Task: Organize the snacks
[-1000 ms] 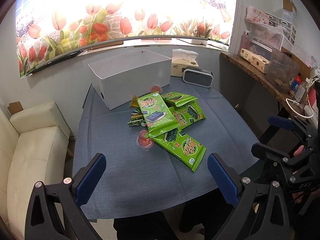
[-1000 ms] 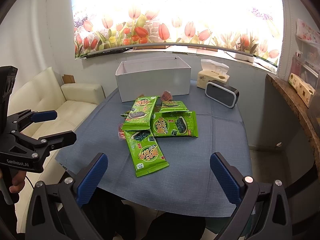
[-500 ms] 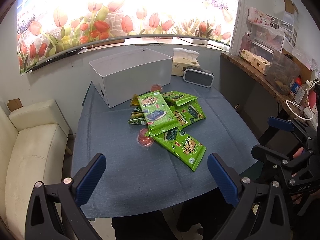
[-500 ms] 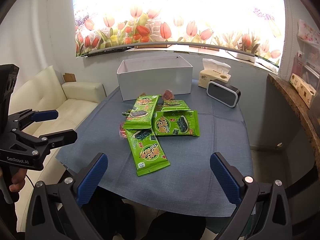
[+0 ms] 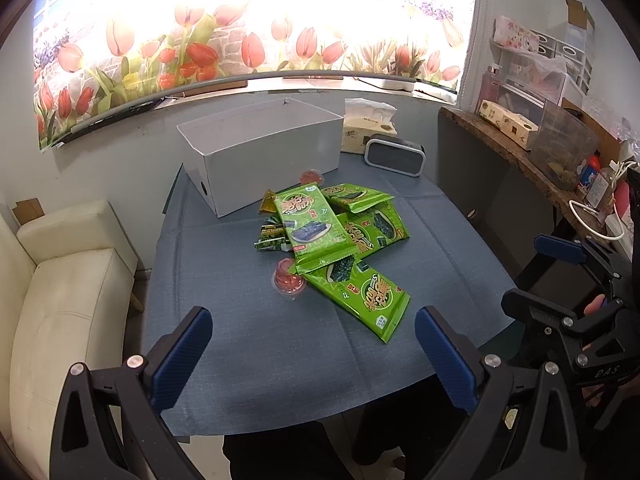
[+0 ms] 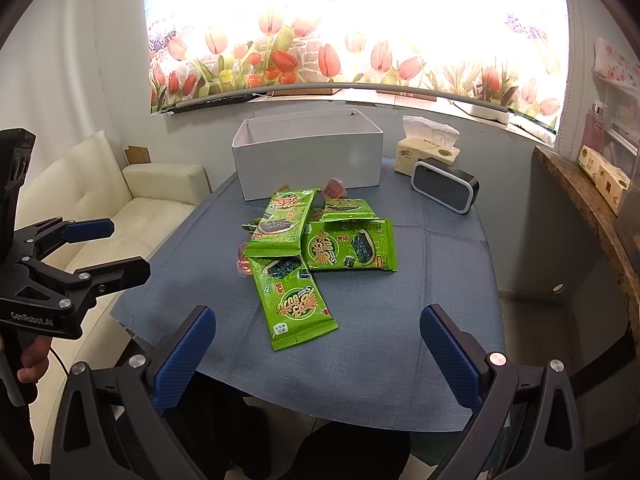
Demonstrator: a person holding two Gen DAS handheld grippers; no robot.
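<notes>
Right wrist: nearest seaweed packet (image 6: 294, 298) long axis toward box (image 6: 308, 160); both grippers spread.

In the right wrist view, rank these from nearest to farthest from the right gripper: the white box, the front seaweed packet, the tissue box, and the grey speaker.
From the right gripper:
1. Front seaweed packet, just ahead, slightly left of centre.
2. Grey speaker, farther back on the right.
3. White box at centre back and tissue box at right back: too close to call.

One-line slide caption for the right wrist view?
Open right gripper faces green snack packets piled before an open white box.
</notes>
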